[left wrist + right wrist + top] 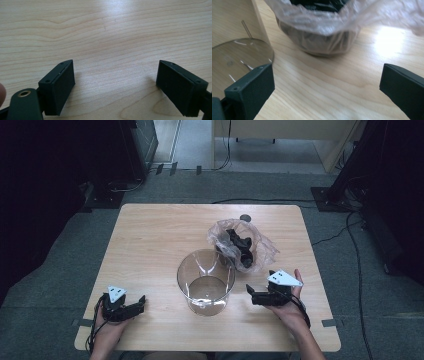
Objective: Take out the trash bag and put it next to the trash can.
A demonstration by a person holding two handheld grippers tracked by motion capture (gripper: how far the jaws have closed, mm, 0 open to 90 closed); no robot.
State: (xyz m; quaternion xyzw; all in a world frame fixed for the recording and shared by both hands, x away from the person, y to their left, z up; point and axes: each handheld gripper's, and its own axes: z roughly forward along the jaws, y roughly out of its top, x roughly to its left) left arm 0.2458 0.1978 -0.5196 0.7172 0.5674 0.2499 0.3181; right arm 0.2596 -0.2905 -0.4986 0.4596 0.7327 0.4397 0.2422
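Note:
A clear glass bowl (206,281) stands in the middle of the wooden table (150,240). Behind it to the right sits a clear plastic bag (243,245) with dark contents inside. My left gripper (141,303) rests on the table at the front left, open, with bare wood between its jaws in the left gripper view. My right gripper (250,292) lies at the front right of the bowl, open. In the right gripper view the bowl's base (237,55) is at the left and the bag (322,27) is ahead, a short way beyond the jaws.
A small dark round disc (245,218) lies at the table's back edge, behind the bag. Grey carpet surrounds the table, with cables (357,270) on the floor at the right and dark equipment at the left.

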